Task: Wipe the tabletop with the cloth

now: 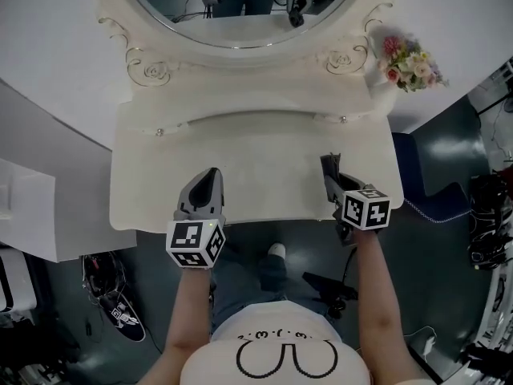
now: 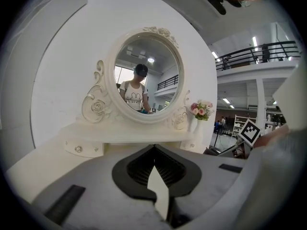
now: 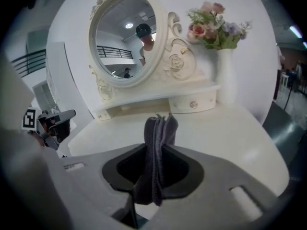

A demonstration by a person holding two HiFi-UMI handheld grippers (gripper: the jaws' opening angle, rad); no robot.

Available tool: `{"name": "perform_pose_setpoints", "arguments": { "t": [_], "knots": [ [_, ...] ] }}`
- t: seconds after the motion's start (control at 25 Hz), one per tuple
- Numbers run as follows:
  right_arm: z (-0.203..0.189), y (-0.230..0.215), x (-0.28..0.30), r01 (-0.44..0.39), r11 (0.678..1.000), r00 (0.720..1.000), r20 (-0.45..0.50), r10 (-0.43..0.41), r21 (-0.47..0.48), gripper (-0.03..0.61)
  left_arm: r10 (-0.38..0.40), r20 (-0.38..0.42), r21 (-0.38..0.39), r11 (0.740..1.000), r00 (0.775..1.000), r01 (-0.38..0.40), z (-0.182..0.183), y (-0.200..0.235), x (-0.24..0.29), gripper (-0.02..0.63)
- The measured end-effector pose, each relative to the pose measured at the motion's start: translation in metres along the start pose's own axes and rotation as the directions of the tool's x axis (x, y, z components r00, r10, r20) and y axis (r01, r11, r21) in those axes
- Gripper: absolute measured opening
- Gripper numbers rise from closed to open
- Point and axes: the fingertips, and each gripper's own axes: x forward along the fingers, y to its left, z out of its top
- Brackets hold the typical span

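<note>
cloth clamped, tabletop waiting

the right gripper (image 3: 157, 121) was closed on a dark grey cloth (image 3: 157, 147), folded into several layers that stood up between the jaws and poked out past their tips toward the oval mirror (image 1: 240, 6). it sat over the cream tabletop (image 1: 264, 155) in front of the mirror and to its right; whether the cloth touched the surface could not be told. the left gripper (image 2: 153, 147) hung over the front edge, in front of the mirror and to its left, jaws together with nothing between them.

the cloth looked soft, light and limp, likely to sag and bunch, not slide flat. the grip across the middle of the fold seemed sound, leaving a free edge to press down. a vase of flowers (image 1: 407, 64) just right of the mirror looked easy to tip on a wide sweep.
</note>
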Motion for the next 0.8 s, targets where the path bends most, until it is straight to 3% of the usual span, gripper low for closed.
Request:
{"name": "perform_pose_setpoints", "arguments": {
  "t": [0.24, 0.4, 0.52, 0.8],
  "knots": [
    [-0.010, -0.088, -0.036, 0.159, 0.983, 0.985, -0.052, -0.164, -0.094, 0.086, -0.016, -0.012, 0.035, 0.999, 1.000, 0.016, 0.000, -0.029, 0.011, -0.002],
    [-0.023, -0.138, -0.055, 0.254, 0.951, 0.955, -0.112, -0.275, -0.175, 0.086, -0.012, -0.023, 0.045, 0.999, 1.000, 0.013, -0.003, -0.039, 0.013, -0.002],
    [-0.032, -0.176, -0.068, 0.337, 0.915, 0.914, -0.156, -0.375, -0.223, 0.086, -0.009, -0.032, 0.054, 0.998, 0.999, 0.011, -0.005, -0.046, 0.013, -0.002],
    [-0.042, -0.250, -0.085, 0.506, 0.799, 0.786, -0.208, -0.582, -0.324, 0.086, 0.012, -0.067, 0.082, 0.997, 0.998, -0.006, -0.012, -0.045, 0.013, -0.002]
  ]
}}
